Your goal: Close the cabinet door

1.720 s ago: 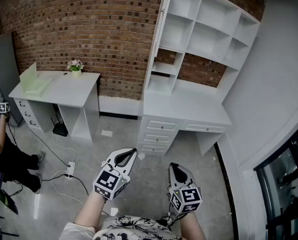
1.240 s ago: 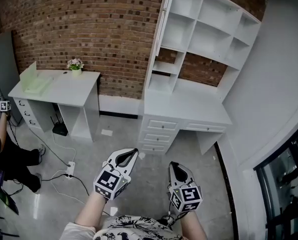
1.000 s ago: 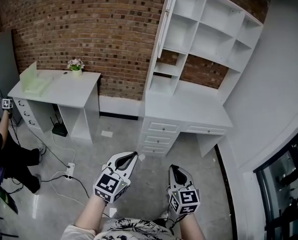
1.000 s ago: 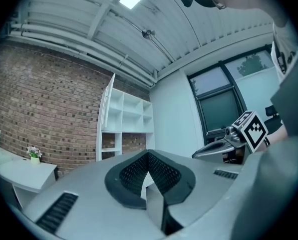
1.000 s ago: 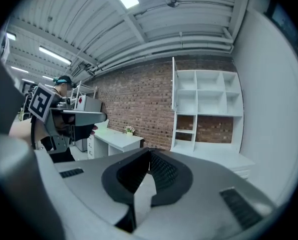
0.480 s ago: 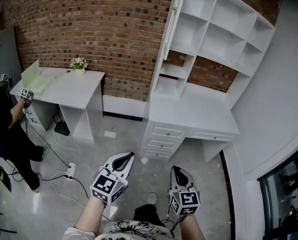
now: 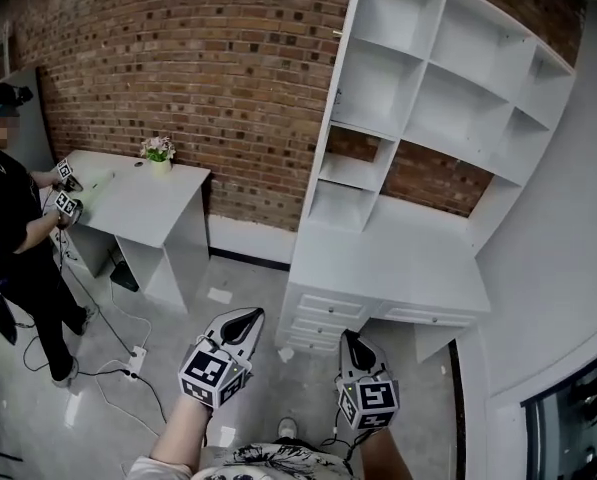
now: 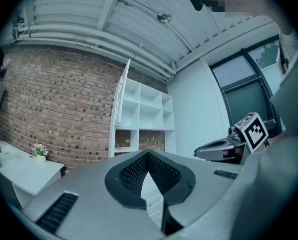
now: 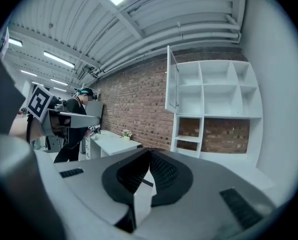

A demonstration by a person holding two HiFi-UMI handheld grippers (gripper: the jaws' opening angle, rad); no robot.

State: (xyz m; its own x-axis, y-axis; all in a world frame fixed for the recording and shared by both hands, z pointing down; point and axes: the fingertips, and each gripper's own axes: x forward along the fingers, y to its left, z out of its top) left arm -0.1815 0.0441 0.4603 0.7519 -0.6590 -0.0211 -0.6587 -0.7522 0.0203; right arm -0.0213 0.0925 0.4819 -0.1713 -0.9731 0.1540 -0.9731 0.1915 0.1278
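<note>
Left tool (image 7: 248, 315) and right tool (image 7: 349, 337) are both pressed together and empty, well short of the far shelf unit (image 7: 448, 88). The cabinet door (image 9: 172, 79) stands swung open at its upper left. A closed tip pushing that thin, high panel could skid off or slam it.

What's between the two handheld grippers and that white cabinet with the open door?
Head view: only a stretch of grey floor, then the white drawers beneath the cabinet and its open door.
</note>
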